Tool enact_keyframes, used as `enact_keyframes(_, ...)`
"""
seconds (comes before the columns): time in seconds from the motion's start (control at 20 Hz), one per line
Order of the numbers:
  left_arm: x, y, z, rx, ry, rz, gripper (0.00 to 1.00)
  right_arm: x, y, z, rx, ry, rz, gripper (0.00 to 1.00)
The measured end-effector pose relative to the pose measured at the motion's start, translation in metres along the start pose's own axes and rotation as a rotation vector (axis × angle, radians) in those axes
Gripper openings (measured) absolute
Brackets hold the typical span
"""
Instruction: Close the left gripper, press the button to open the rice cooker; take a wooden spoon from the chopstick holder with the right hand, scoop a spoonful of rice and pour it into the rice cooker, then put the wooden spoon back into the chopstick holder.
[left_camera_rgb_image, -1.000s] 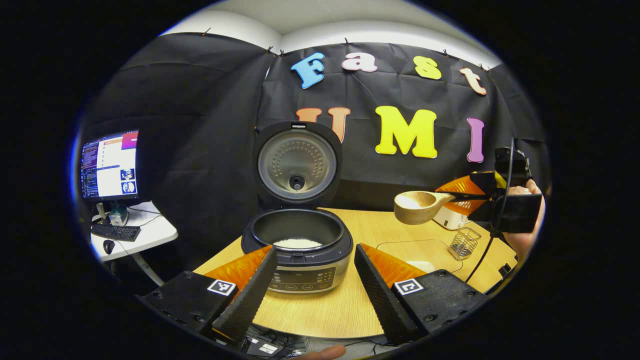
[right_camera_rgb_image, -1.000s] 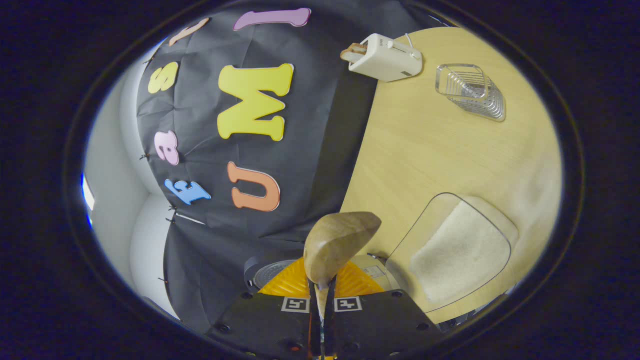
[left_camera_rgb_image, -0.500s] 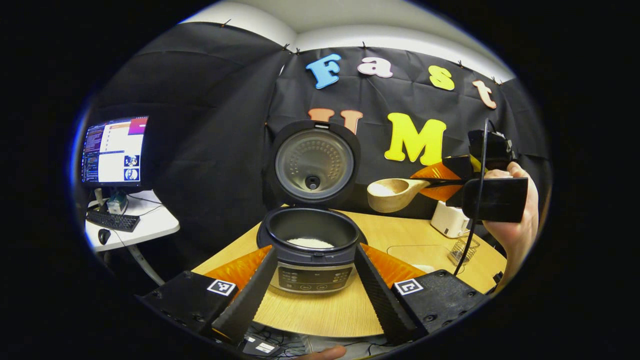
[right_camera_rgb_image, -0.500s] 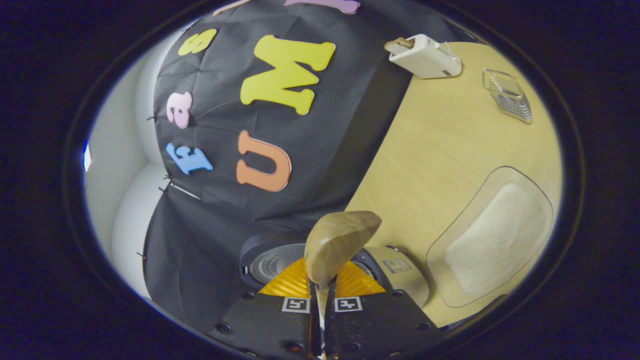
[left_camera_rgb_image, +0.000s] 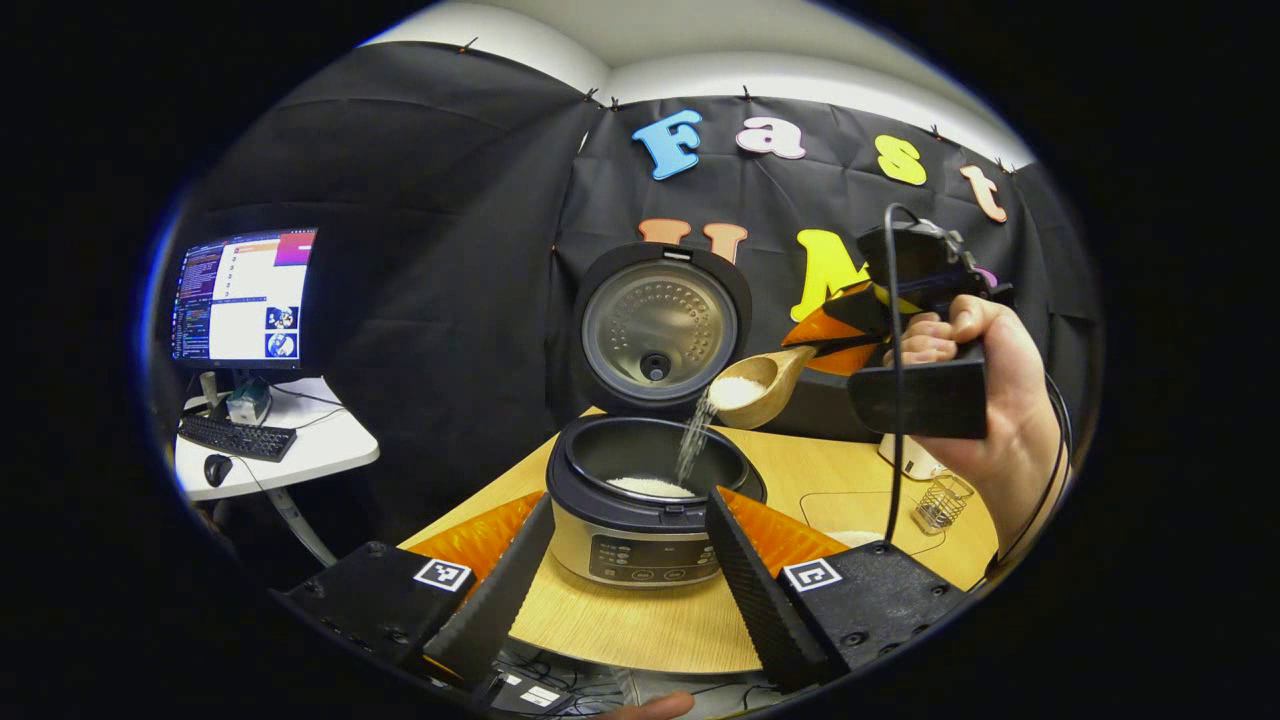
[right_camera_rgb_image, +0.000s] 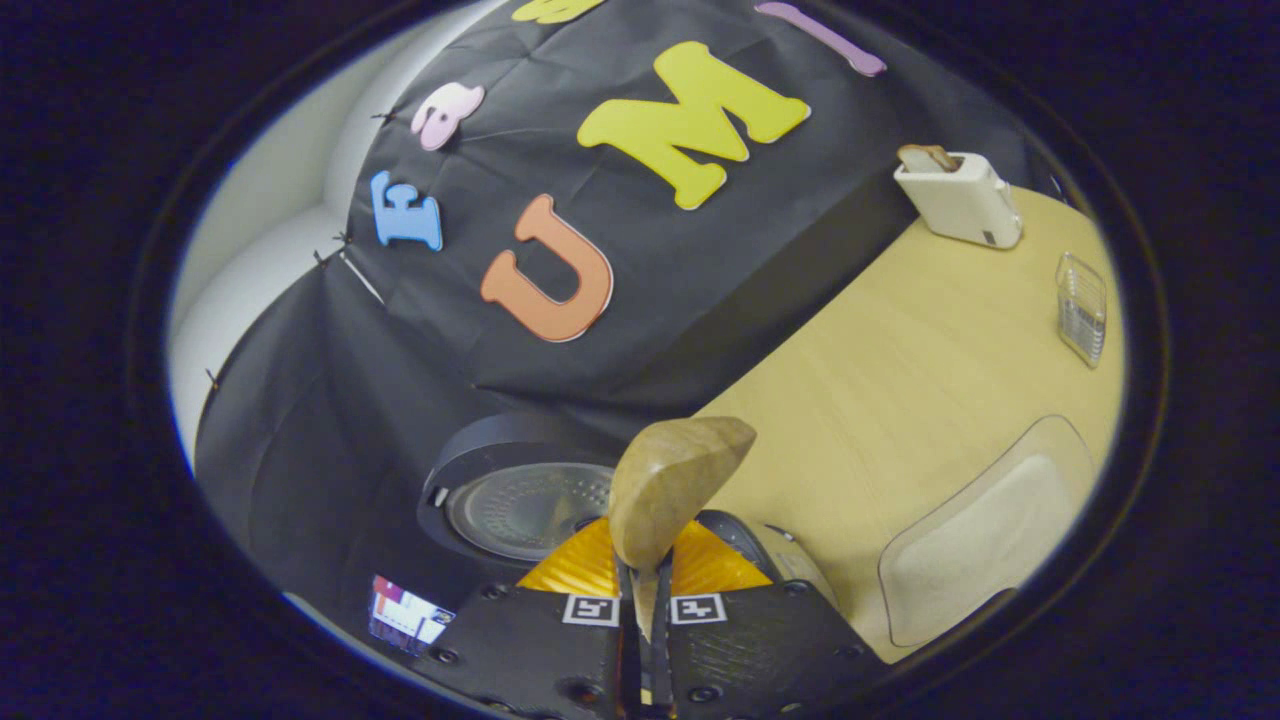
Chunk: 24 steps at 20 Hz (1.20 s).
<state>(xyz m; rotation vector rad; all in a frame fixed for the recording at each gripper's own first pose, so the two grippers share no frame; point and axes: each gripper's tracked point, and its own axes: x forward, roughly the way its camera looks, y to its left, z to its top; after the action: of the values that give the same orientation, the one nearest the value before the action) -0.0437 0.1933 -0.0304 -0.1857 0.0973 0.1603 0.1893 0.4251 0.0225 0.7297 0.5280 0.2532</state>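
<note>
The rice cooker (left_camera_rgb_image: 655, 500) sits on the table (left_camera_rgb_image: 640, 630), lid up behind its pot, rice in the bottom. Above its right rim hangs the wooden spoon (left_camera_rgb_image: 755, 385), tipped over the pot. Right of the cooker lies a tray (right_camera_rgb_image: 985, 545), beyond it the chopstick holder (left_camera_rgb_image: 940, 503), and the toaster (right_camera_rgb_image: 960, 198) stands by the wall. Far left, perhaps on a separate desk, stands a monitor (left_camera_rgb_image: 245, 297).

Evenly lit from overhead, bright on the table (left_camera_rgb_image: 640, 630), soft shadows only. Strong fisheye bending toward the edges. Slightly soft focus throughout, falling rice (left_camera_rgb_image: 692, 445) streaked by motion.
</note>
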Motion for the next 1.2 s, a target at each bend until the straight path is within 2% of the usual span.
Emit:
enact_keyframes(0.15,0.000,0.001,0.001,-0.004,-0.006,0.003,0.97,0.012,0.002,-0.001,-0.089,-0.009,-0.033,0.04)
enact_keyframes(0.35,-0.002,0.004,0.001,0.011,-0.013,0.012,0.98,0.022,0.019,-0.002,-0.305,-0.037,-0.030,0.02)
enact_keyframes(0.6,-0.003,-0.001,0.000,0.043,-0.015,0.007,0.97,0.027,0.034,-0.003,-0.495,-0.076,-0.060,0.04)
enact_keyframes(0.7,-0.003,-0.002,0.001,0.050,-0.017,0.009,0.97,0.031,0.037,-0.010,-0.582,-0.067,-0.066,0.02)
enact_keyframes(1.0,-0.001,0.007,-0.005,0.065,0.002,0.033,0.98,0.036,0.052,-0.035,-0.804,-0.063,-0.088,0.04)
enact_keyframes(1.2,0.002,0.017,-0.008,0.063,0.013,0.056,0.97,0.041,0.058,-0.047,-0.925,-0.058,-0.071,0.04)
